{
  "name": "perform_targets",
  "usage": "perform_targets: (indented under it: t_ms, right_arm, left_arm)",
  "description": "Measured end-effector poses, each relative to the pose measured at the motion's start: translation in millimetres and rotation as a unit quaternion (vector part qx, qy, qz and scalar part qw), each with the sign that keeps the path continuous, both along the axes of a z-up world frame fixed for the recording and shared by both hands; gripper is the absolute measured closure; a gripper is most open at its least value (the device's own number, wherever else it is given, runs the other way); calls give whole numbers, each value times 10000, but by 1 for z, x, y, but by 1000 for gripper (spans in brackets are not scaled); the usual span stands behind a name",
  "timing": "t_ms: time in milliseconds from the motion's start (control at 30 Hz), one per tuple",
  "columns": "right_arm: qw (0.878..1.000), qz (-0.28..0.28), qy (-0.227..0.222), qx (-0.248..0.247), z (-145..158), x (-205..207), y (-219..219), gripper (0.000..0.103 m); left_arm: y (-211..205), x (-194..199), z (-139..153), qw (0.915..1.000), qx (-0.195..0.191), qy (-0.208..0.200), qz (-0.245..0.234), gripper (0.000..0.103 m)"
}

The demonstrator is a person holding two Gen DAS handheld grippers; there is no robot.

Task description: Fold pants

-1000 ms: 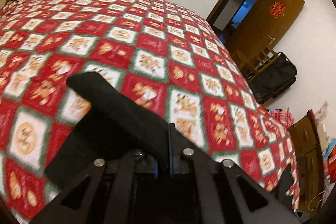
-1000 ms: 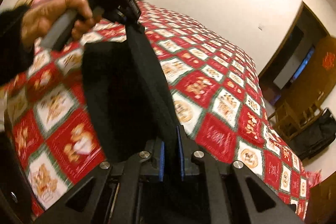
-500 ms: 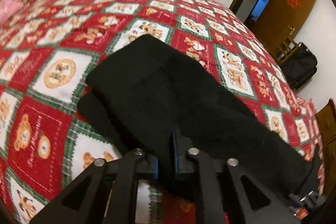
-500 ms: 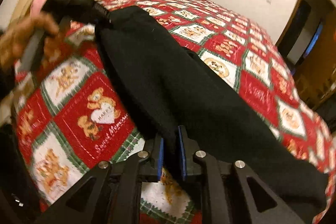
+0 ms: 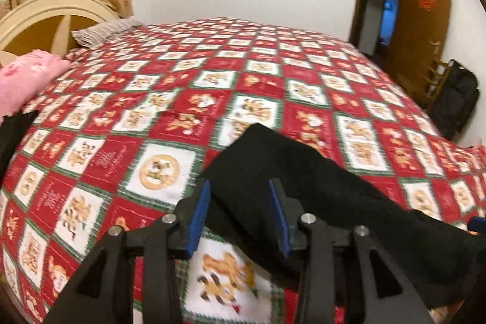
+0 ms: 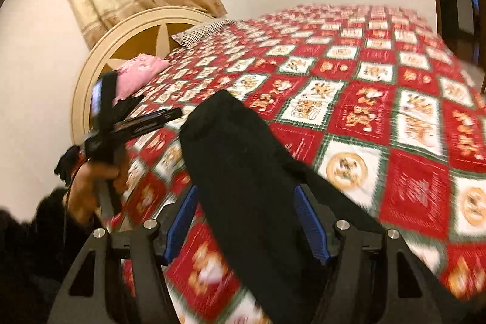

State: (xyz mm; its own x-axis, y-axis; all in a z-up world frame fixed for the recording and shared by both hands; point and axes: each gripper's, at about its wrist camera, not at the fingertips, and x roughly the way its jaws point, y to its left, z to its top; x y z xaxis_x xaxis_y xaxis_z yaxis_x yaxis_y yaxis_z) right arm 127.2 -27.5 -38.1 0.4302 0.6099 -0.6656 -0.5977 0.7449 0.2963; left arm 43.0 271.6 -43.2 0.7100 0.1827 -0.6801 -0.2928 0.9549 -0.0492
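The bed point(image 5: 170, 99) under its red patchwork quilt carries the black pants point(image 5: 303, 187), a folded strip running from centre toward 4 o'clock. Both jaws stand wide and empty: left gripper point(image 5: 240, 214) and right gripper point(image 6: 249, 220) straddle its near edge. Best to smooth and square the fold before regripping
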Motion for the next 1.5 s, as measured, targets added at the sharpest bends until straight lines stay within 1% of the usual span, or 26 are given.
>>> perform_targets:
  t_ms: [100,167,233,267,367,433,500,567,600,667,767,833,933,967,1067,1133,1200,1233,1267,1300,1333,1367,1400,1433,1467,1500]
  right_arm:
    - [9989,-200,338,-239,-30,23,15,36]
    - [9972,-192,700,-165,-47,24,22,36]
    - [9975,-175,624,-266,-49,12,26,36]
    - [9975,-62,639,-280,-48,7,29,36]
    - [9956,160,921,-15,-44,2,30,34]
    - [9954,115,945,47,-44,8,29,34]
    - [9932,32,1129,297,-48,23,30,34]
    - [9846,24,1572,768,-58,42,39,34]
    - [9820,42,1666,889,-60,46,46,34]
    - [9811,76,1661,986,-63,55,59,34]
    - [9854,-14,1409,957,-60,67,72,34]
    - [9825,-214,1413,1194,-55,78,66,34]
    - [9731,-629,1370,1742,-41,102,36,34]
    - [9674,-692,1457,1955,-38,110,25,35]
    - [9446,-829,1952,2503,-47,132,2,35]
    - [9263,-751,2474,2740,-65,146,-5,35]
    - [9118,-687,2842,2882,-75,152,-14,42]
    - [9065,-658,2971,2927,-74,151,-21,42]
    - [9060,-698,3012,2889,-71,146,-31,42]
    - [9142,-859,2889,2709,-62,142,-43,41]
    - [9323,-1222,2433,2381,-45,133,-63,41]
    - [9440,-1517,2055,2091,-32,125,-76,41]
    - [9550,-2000,1532,1565,-13,109,-96,41]
    - [9582,-2410,1118,1059,2,91,-111,41]
    - [9565,-2815,613,460,20,64,-128,41]
    - [9525,-3024,311,156,30,45,-140,41]
  left_arm:
    - [1,12,-18,9997,27,207,123,61]
    - [1,16,-31,9993,26,331,181,61]
    - [0,17,-40,9990,4,399,202,61]
    - [-2,17,-43,9989,19,431,197,61]
    - [-9,18,-44,9987,238,432,155,59]
    - [-13,18,-44,9984,314,440,133,58]
    - [-14,19,-46,9983,344,452,158,58]
    - [-15,18,-46,9983,333,451,186,58]
    - [-16,18,-45,9983,319,444,181,58]
    - [-17,19,-46,9982,330,466,174,58]
    - [-18,21,-48,9978,381,515,174,58]
    - [-20,22,-49,9974,446,547,170,58]
    - [-22,24,-50,9966,551,595,141,57]
    - [-22,24,-51,9965,571,602,119,57]
    - [-22,25,-52,9962,600,619,72,56]
    - [-23,25,-52,9960,638,629,61,56]
    - [-22,25,-52,9959,634,640,44,55]
    - [-21,25,-52,9960,620,640,35,54]
    - [-20,25,-52,9962,596,636,22,53]
    - [-18,25,-52,9964,567,635,10,52]
    - [-17,25,-51,9966,527,626,0,52]
    - [-16,25,-50,9968,497,627,-15,52]
    - [-16,24,-48,9967,502,641,-46,52]
    - [-16,24,-45,9964,529,653,-64,52]
    - [-18,21,-40,9965,566,615,-81,52]
    - [-20,17,-32,9970,605,476,-116,52]
